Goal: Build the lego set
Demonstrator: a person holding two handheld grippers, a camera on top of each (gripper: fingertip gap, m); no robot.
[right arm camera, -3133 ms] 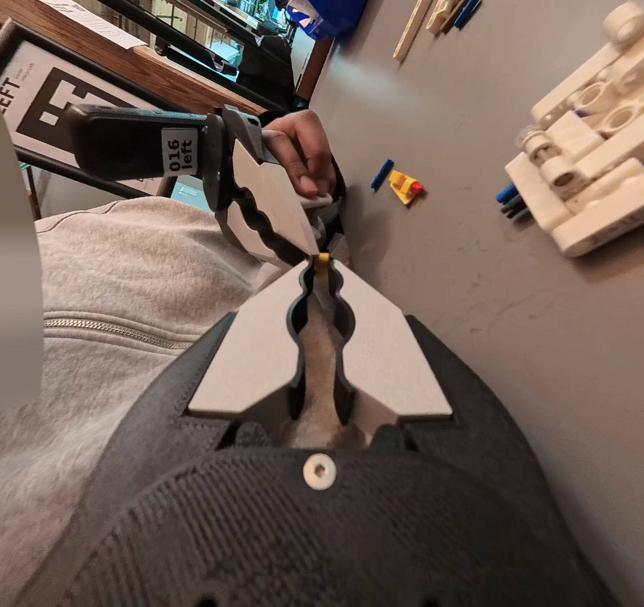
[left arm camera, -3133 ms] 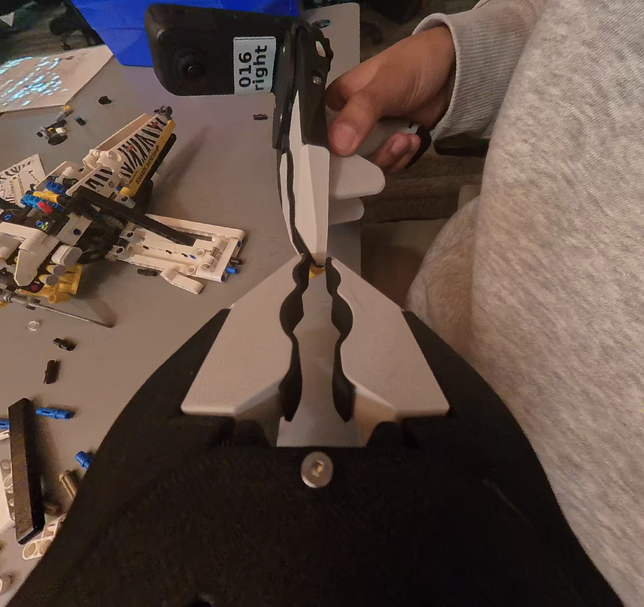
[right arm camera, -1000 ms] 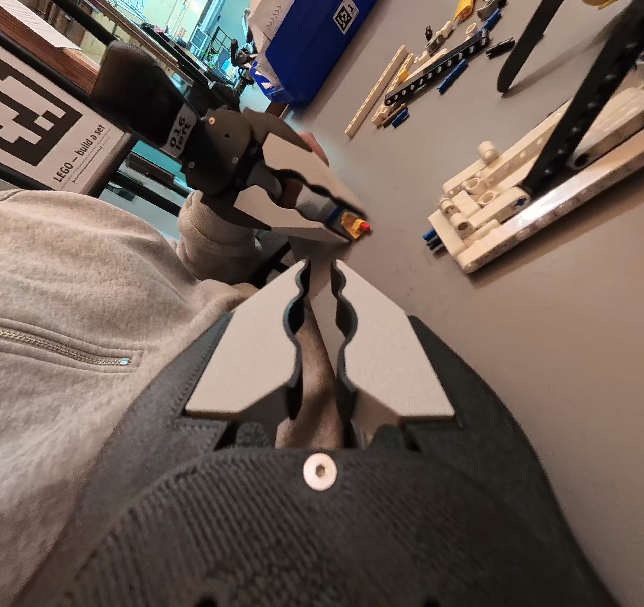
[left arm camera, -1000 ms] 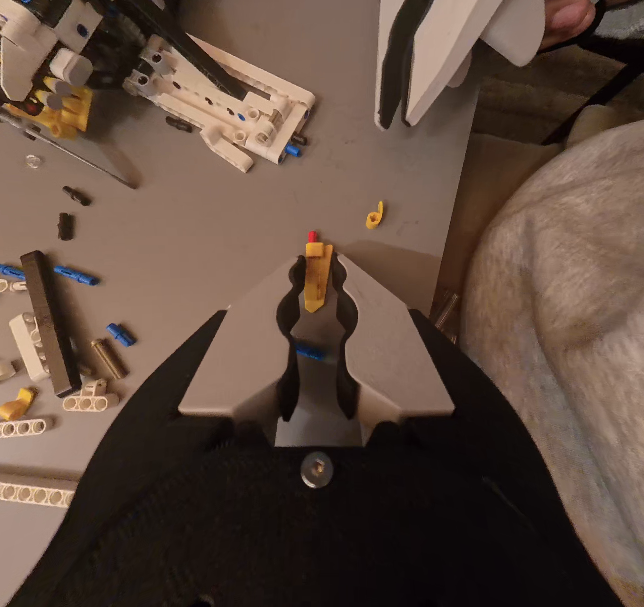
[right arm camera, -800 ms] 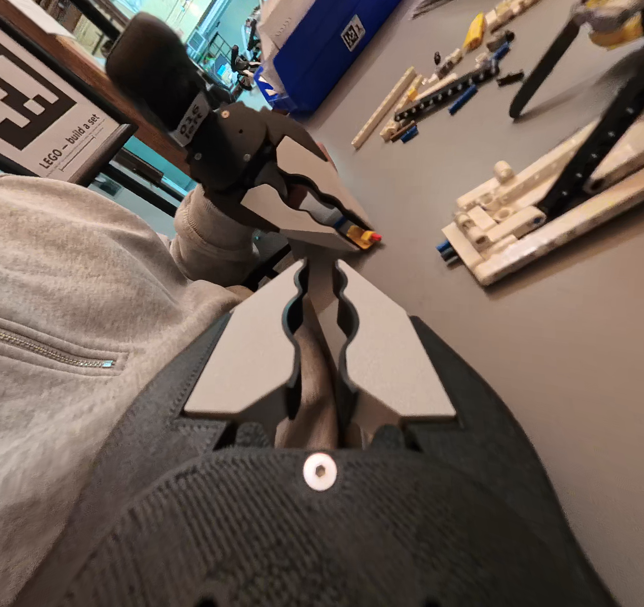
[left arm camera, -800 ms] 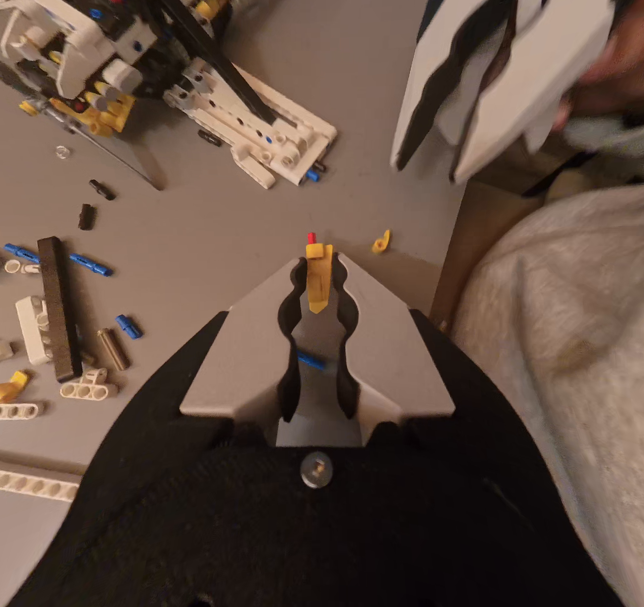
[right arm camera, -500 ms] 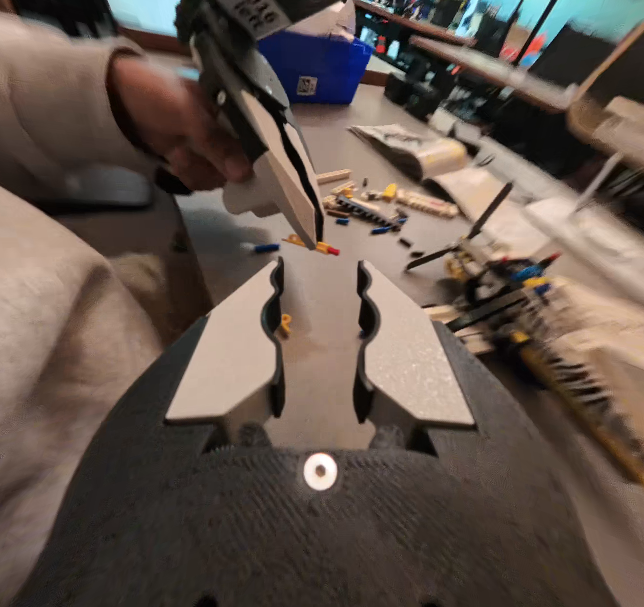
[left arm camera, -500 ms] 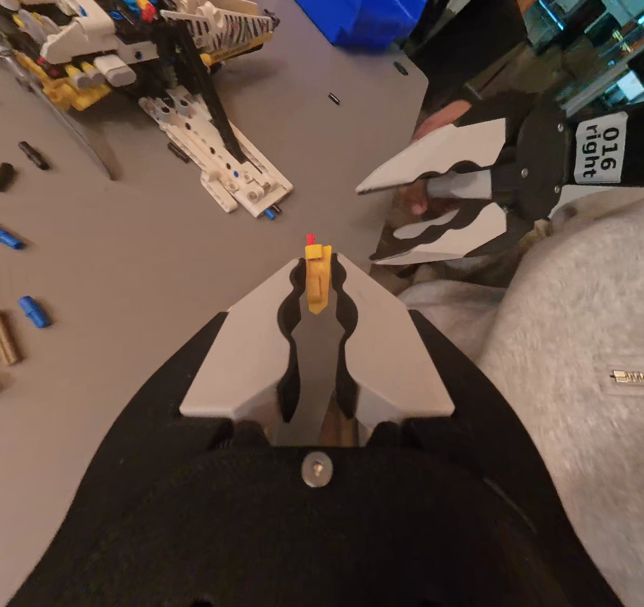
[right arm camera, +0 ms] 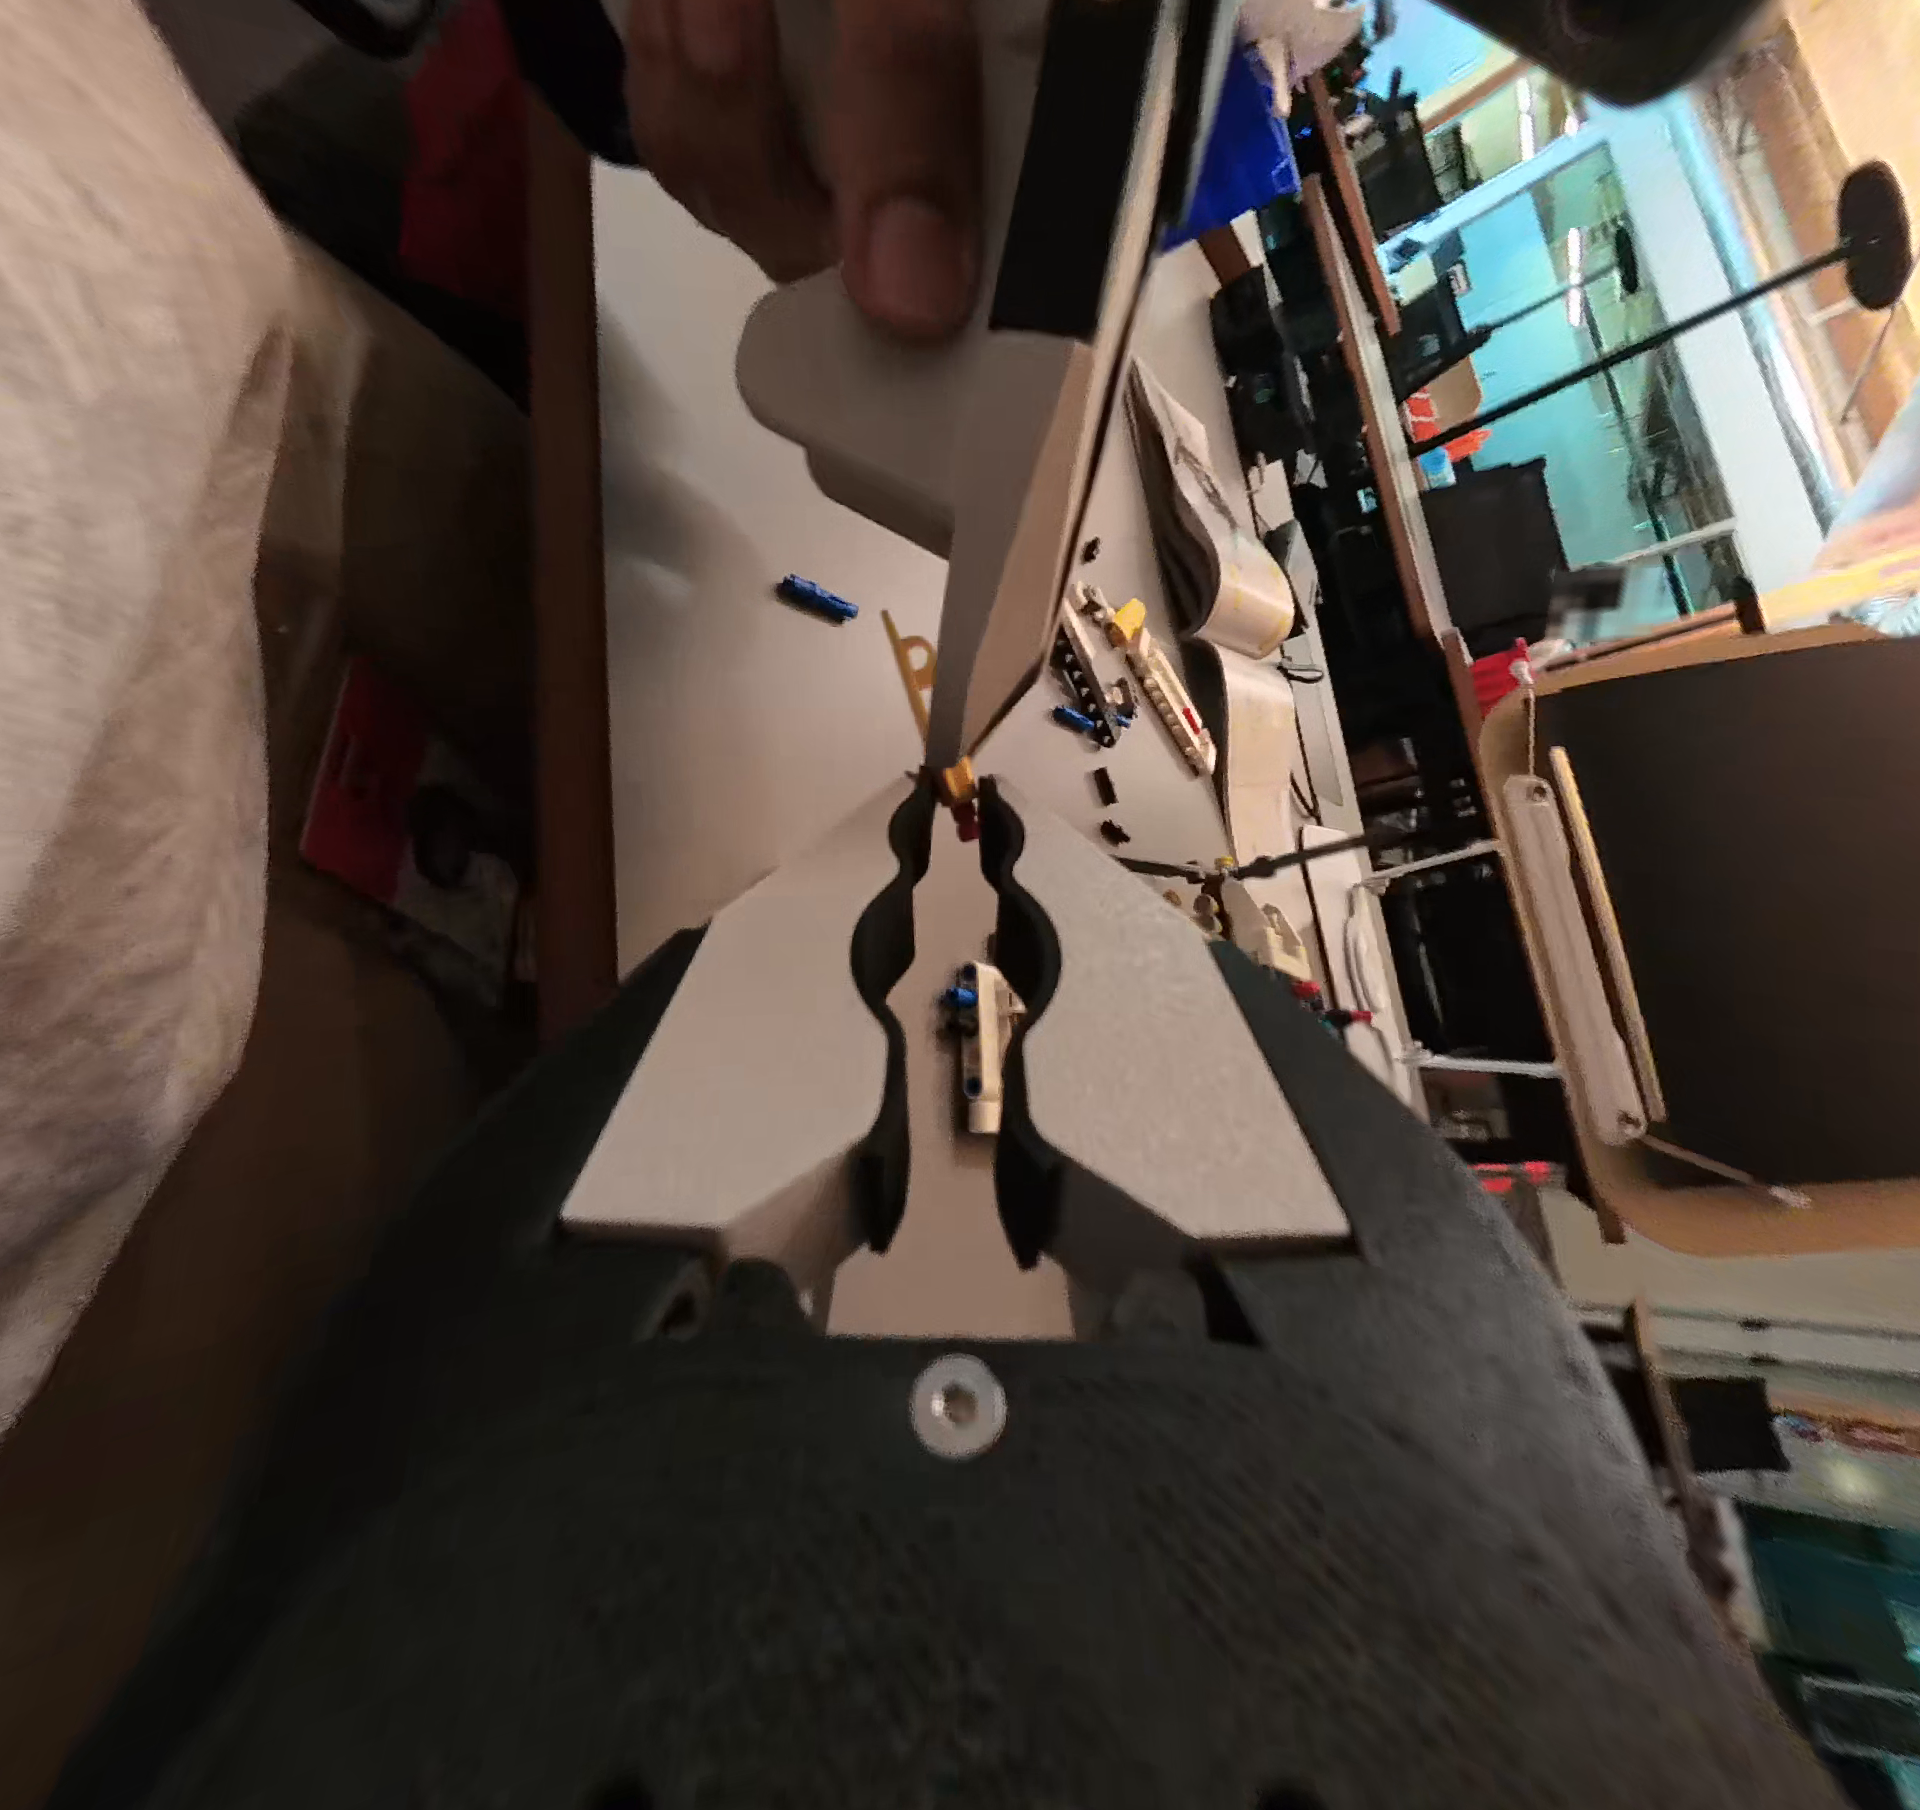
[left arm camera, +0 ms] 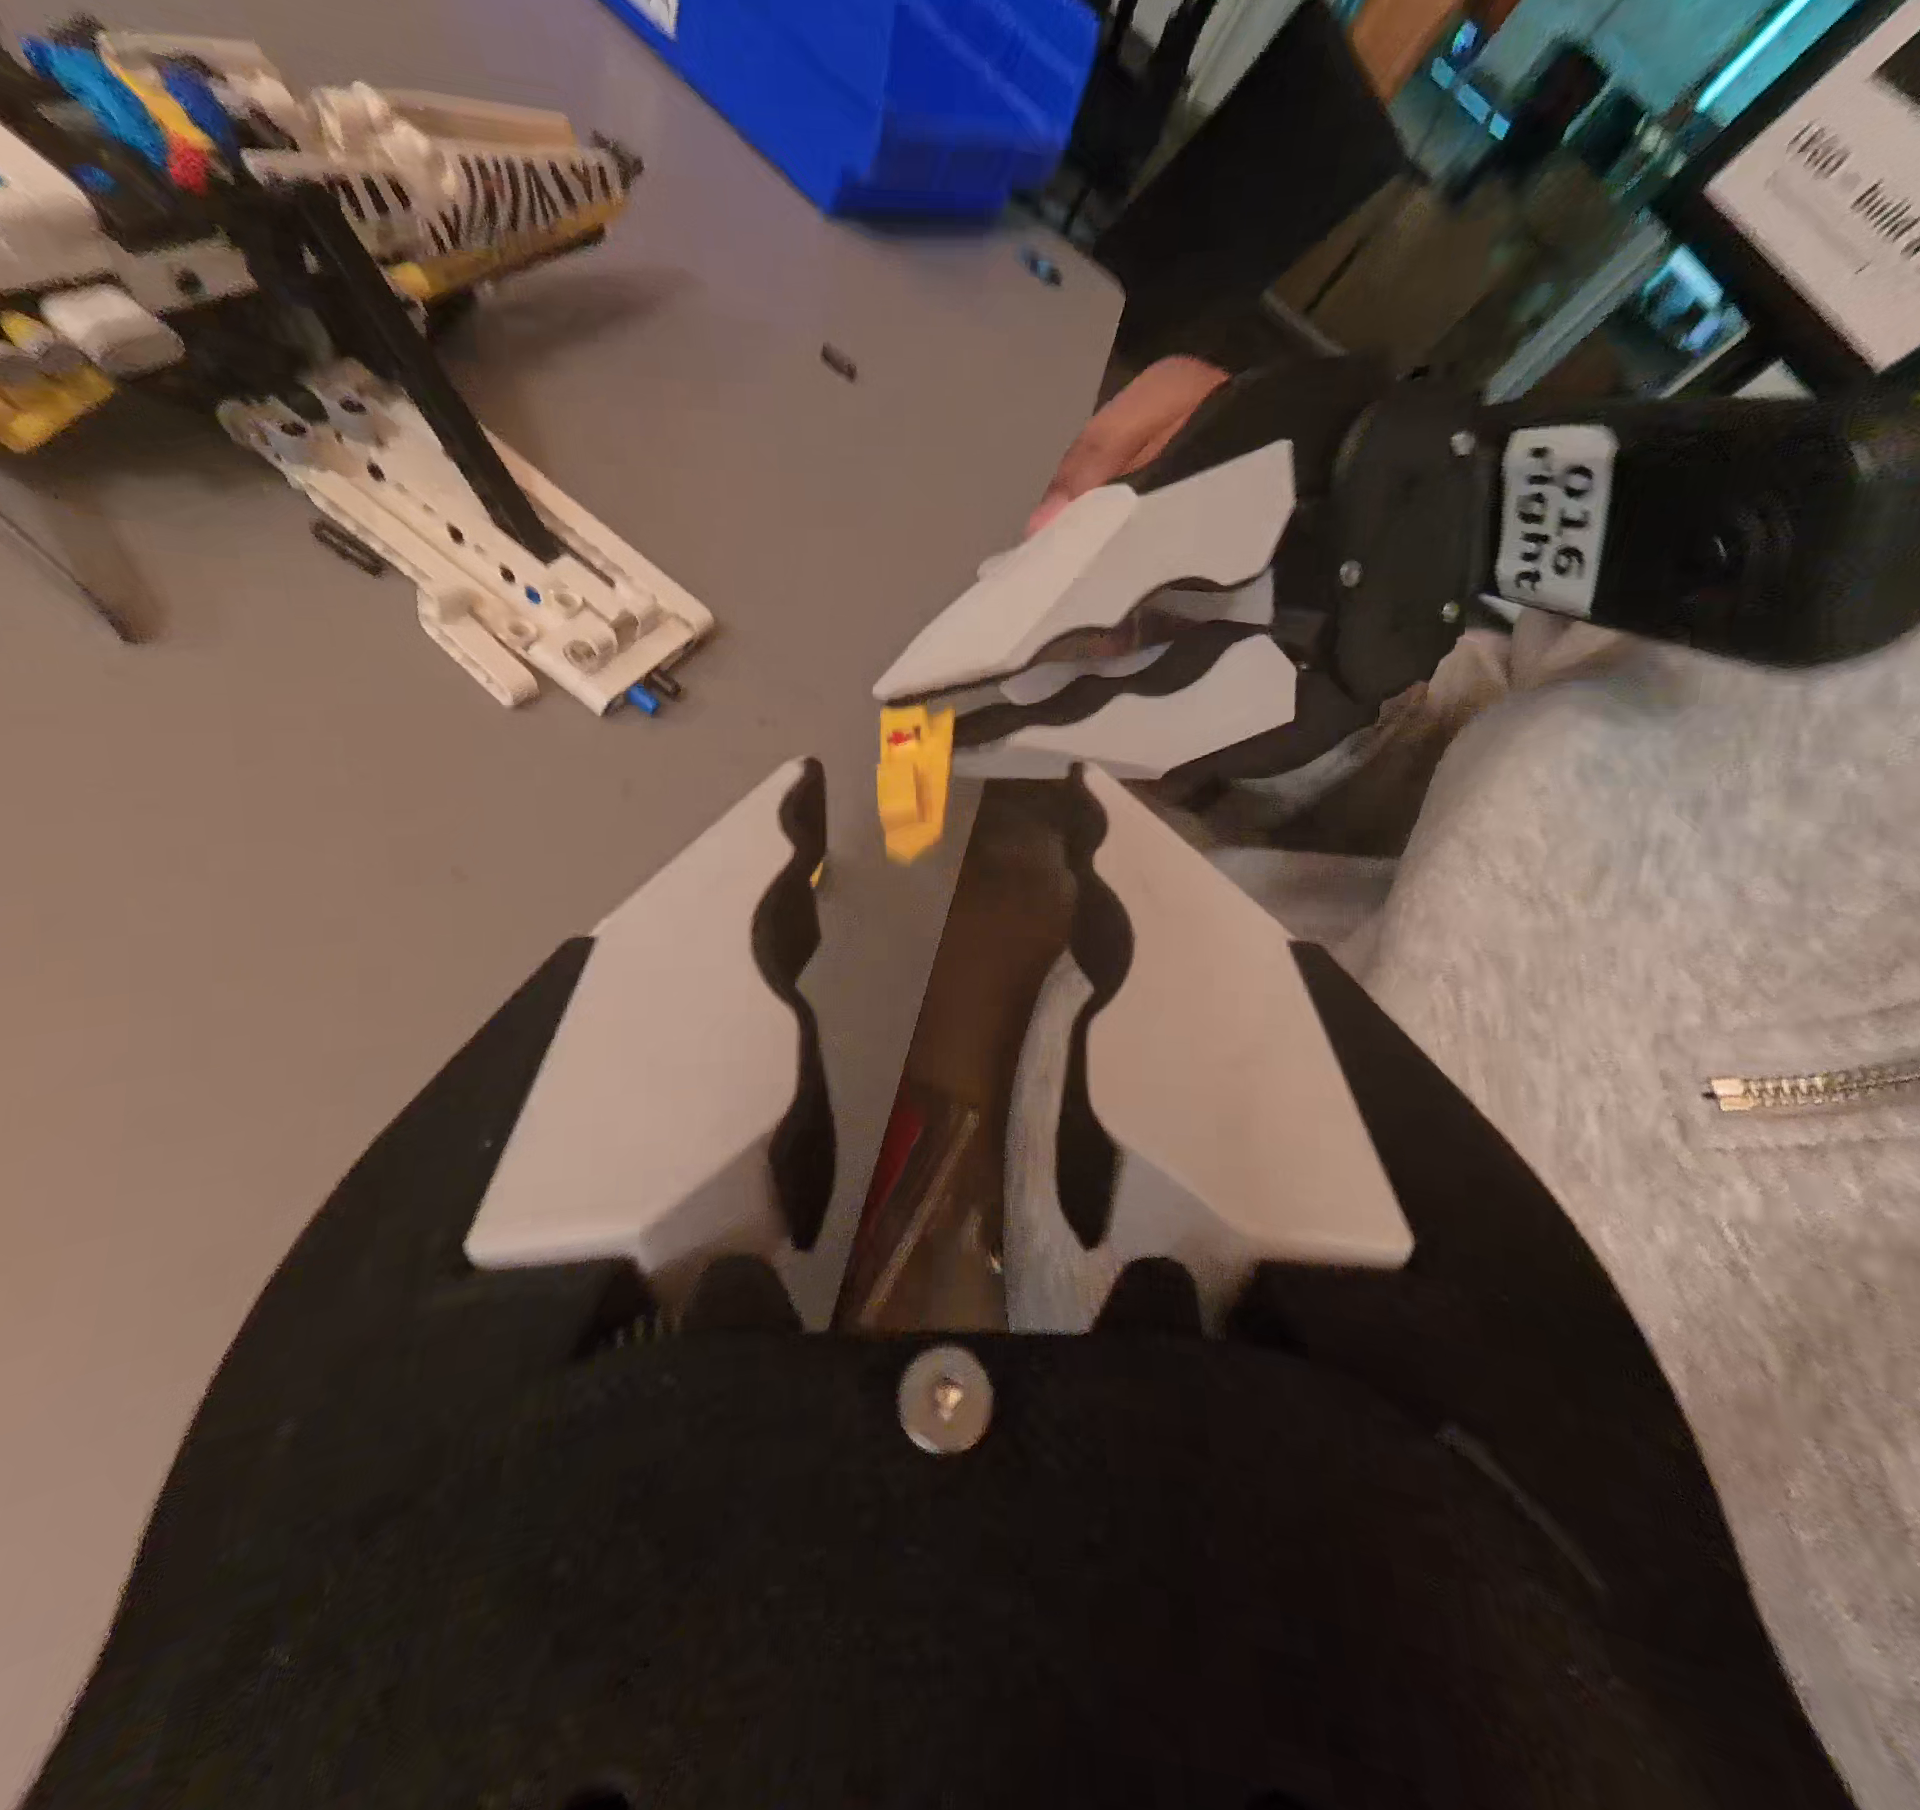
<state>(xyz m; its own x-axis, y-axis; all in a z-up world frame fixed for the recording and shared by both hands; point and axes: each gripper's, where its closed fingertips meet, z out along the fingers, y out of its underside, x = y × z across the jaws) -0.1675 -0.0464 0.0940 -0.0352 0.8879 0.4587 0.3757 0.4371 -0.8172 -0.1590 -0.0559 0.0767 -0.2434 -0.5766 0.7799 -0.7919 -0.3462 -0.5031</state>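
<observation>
My right claw (left arm camera: 914,711) pinches yellow piece (left arm camera: 912,786) at frame centre, above table (left arm camera: 312,877) edge. My left claw (left arm camera: 940,784) released, fingers apart. Half-built model (left arm camera: 343,326) upper left.

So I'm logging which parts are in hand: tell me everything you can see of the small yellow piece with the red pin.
The yellow piece is a small, glossy plastic element, narrow and tapering to a point at its lower end, with a red pin through it. It hangs in the air just past the table edge. The right gripper is shut on it; the left gripper is open, its fingers apart around the piece.
</observation>
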